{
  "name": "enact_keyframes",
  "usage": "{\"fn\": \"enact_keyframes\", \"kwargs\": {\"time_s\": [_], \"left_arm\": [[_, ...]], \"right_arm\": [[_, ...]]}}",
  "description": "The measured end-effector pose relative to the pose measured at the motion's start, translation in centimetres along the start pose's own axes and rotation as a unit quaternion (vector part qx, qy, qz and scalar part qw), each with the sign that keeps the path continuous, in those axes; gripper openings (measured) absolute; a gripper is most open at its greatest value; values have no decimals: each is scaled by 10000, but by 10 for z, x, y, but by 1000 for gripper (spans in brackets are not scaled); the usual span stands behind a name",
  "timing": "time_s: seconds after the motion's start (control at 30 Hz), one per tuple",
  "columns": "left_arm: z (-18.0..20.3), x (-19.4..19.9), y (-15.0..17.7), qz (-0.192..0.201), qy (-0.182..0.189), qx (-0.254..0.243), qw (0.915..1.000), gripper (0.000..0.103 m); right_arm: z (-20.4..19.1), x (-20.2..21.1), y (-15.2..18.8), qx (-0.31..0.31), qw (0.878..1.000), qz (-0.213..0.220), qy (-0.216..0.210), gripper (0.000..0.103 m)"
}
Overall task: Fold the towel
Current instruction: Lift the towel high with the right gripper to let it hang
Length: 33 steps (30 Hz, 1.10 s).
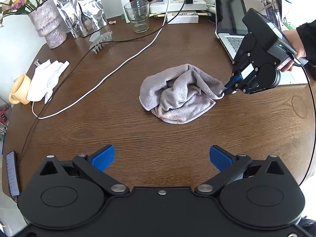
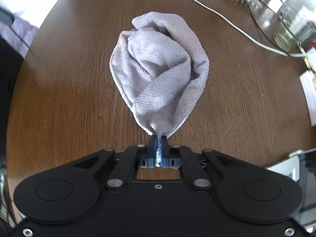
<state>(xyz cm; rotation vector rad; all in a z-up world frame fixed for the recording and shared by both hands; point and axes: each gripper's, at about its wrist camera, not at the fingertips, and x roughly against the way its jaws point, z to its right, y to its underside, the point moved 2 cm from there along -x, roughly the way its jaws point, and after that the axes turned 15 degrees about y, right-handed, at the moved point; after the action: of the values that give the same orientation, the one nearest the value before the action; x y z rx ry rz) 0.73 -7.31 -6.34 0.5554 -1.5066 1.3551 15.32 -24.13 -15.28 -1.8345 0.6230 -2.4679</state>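
A grey towel (image 1: 177,92) lies crumpled in a heap on the brown wooden table (image 1: 138,138). My right gripper (image 1: 227,90) is shut on the towel's right corner, low at the table surface. Seen from the right wrist, the towel (image 2: 158,69) stretches away from the right gripper (image 2: 158,138), with a pinched strip of cloth between its blue pads. My left gripper (image 1: 162,158) hangs open above bare table, well short of the towel, its blue fingers (image 1: 102,158) wide apart and holding nothing.
An open laptop (image 1: 246,19) stands at the back right. A white cable (image 1: 118,67) and a dark cable cross the table's left half. At the back are a glass cup (image 1: 138,15), foil bags (image 1: 79,9) and a flower vase (image 1: 49,27); a white cloth (image 1: 47,79) and phone (image 1: 12,173) at left.
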Motion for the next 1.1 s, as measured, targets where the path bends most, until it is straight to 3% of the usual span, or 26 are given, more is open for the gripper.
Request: {"fn": "enact_keyframes", "kwargs": {"time_s": [0.4,0.5,0.63,0.9,1.1], "left_arm": [[12,-1,-4,525,129,-550,9970,103],[25,-10,-16,920,180,-1015,9904,103],[33,-20,-32,1385,338,-1207,9824,103],[32,-31,-41,1638,586,-1044,9792,103],[29,-42,-43,1704,779,-892,9782,103]], "right_arm": [[13,85,-51,-268,9976,629,131,3],[17,110,-66,-273,9968,732,181,3],[19,139,-92,-110,9967,764,250,3],[31,196,-145,-189,9941,921,545,3],[27,222,-164,-102,9916,1072,716,2]]}}
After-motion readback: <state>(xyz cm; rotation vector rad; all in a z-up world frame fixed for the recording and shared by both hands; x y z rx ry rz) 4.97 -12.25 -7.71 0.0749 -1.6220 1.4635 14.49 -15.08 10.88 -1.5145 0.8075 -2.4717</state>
